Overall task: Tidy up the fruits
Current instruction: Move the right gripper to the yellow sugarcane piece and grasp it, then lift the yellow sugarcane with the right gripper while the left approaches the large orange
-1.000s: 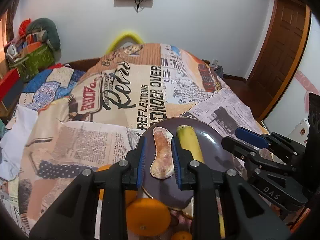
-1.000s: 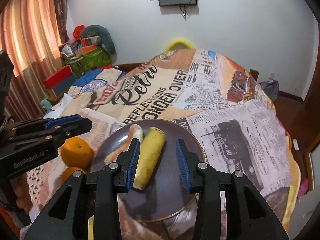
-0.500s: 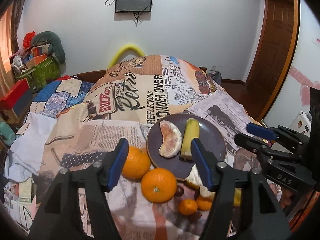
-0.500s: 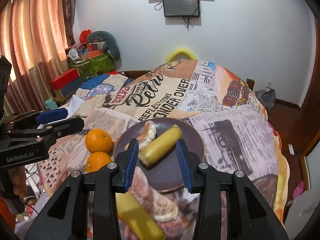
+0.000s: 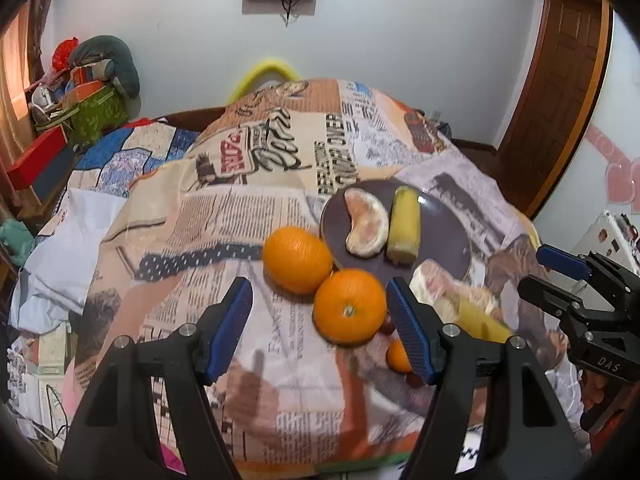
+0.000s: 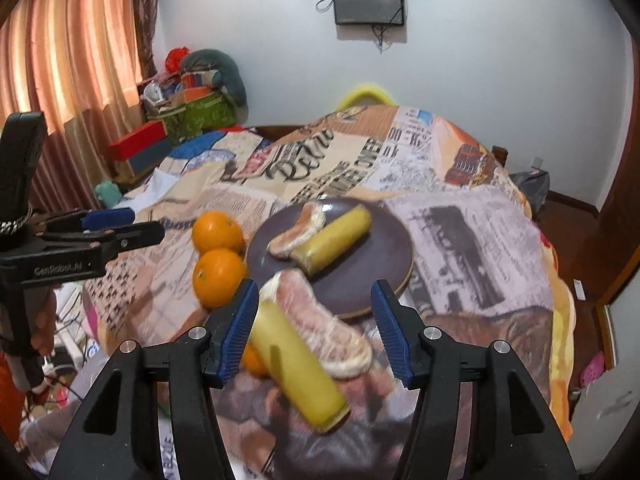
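There were two big oranges [image 5: 297, 259] [image 5: 349, 306], one small orange [image 5: 398, 356], two pomelo wedges [image 5: 367, 226] [image 6: 320, 320], two banana pieces [image 5: 405, 229] [image 6: 298, 364], one plate [image 5: 444, 236].

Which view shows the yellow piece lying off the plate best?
The right wrist view: the off-plate yellow piece lies nearly whole between the open right gripper fingers, beside a pomelo segment. In the left wrist view, the left gripper's finger hides most of the same piece.

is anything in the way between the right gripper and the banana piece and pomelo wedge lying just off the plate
Nothing visible. The right gripper, jaws just opened wider and empty, frames the off-plate banana piece and pomelo wedge directly. Beyond them, the plate has bare room on its right side.
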Motion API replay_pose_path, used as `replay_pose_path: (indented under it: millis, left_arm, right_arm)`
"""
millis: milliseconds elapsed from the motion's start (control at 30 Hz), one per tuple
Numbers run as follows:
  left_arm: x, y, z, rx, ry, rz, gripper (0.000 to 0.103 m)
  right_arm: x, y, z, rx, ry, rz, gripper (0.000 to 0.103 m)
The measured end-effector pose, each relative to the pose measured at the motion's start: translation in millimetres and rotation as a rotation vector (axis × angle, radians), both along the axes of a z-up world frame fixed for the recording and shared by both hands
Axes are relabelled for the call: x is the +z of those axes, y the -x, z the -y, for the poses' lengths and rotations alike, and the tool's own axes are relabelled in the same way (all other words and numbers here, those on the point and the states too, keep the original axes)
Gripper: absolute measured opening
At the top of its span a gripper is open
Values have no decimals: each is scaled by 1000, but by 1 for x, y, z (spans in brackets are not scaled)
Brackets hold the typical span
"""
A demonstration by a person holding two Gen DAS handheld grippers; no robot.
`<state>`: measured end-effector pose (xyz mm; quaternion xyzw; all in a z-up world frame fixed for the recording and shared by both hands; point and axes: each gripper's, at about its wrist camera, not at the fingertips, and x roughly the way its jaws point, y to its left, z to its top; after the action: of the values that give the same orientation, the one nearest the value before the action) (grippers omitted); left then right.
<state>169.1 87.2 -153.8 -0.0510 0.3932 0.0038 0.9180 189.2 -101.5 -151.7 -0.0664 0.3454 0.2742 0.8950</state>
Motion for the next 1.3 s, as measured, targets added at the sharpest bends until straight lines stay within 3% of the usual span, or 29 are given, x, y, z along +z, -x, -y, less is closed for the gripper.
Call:
replay_pose_path:
  millis: [500,933,1300]
  left_arm:
    - [-34,20,4,-35,10,-96,69]
    - [-51,5,12,-54,31,-146,69]
    - [-55,-17,23,-67,4,-152,69]
  right_arm:
    - [-46,-5,-25,59,27,-146,55]
    - [-50,-9,-34,87,57,-130,50]
    - [-30,-15,-6,36,22,-62,37]
